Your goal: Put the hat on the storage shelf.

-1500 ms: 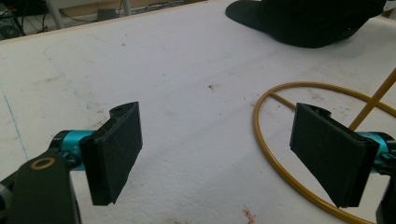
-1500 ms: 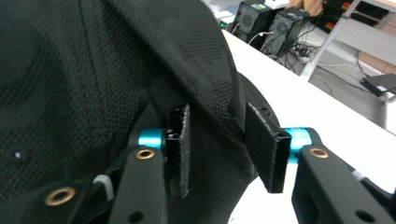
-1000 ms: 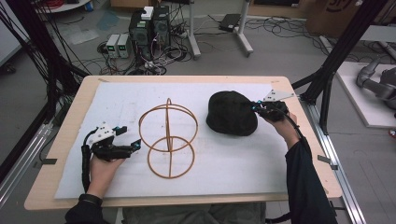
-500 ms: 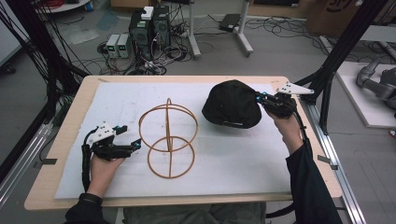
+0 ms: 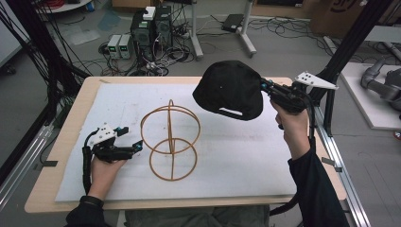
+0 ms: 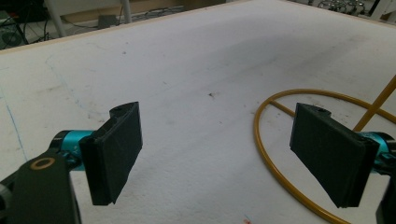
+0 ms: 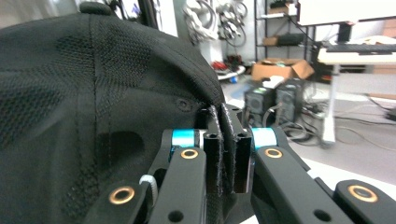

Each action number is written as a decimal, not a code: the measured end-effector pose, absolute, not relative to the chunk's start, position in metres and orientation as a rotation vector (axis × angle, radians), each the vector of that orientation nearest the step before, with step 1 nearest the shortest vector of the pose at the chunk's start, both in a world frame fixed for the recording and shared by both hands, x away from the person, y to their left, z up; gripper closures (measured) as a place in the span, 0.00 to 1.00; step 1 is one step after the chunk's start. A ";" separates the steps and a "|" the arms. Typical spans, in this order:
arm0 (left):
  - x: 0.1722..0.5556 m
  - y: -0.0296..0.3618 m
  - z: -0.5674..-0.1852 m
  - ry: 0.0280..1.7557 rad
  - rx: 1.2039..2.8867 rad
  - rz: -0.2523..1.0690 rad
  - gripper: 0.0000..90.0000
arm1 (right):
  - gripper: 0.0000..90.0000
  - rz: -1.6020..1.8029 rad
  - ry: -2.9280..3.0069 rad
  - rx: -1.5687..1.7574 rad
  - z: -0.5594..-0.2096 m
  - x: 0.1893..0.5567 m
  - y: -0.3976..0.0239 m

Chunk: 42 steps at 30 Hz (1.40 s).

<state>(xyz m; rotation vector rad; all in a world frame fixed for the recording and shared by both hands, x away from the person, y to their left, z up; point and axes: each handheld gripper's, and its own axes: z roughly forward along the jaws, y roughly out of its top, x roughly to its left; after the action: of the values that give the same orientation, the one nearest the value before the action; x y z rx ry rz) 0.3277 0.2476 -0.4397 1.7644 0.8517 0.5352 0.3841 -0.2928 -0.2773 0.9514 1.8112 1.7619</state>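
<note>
A black cap [image 5: 230, 90] hangs in the air above the table's far right part, held by its edge. My right gripper [image 5: 265, 88] is shut on the cap's rim; in the right gripper view the jaws pinch the fabric [image 7: 223, 135] and the cap's crown [image 7: 84, 107] bulks at the left. A wire stand [image 5: 169, 140] of yellow-brown hoops rests upright mid-table. My left gripper [image 5: 134, 144] lies on the white mat left of the stand, open with nothing between its pads [image 6: 116, 149]; the stand's bottom hoop [image 6: 271, 158] curves just beyond the right pad.
A white mat [image 5: 236, 165] covers the wooden table [image 5: 61, 142]. Black frame posts [image 5: 345, 52] stand at the table's right rear corner, close to my right gripper. Computers and cables [image 5: 151, 33] sit on the floor beyond the far edge.
My right gripper has lifted the cap off the mat and tilted it up, so that it now hangs above the table. The left gripper has stayed in place.
</note>
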 end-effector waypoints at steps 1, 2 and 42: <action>0.328 0.248 -0.440 0.852 1.764 0.535 0.19 | 0.98 1.762 1.811 0.951 -0.277 0.384 -0.293; 0.328 0.248 -0.440 0.851 1.768 0.536 0.19 | 0.98 1.779 1.810 0.943 -0.273 0.382 -0.291; 0.328 0.247 -0.439 0.845 1.771 0.531 0.19 | 1.00 1.857 1.934 0.846 -0.261 0.363 -0.223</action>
<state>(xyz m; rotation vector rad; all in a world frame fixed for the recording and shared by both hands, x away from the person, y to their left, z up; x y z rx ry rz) 0.3276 0.2472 -0.4392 1.7712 0.8448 0.5313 0.3631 -0.2229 -0.2614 0.8461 1.9343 1.8570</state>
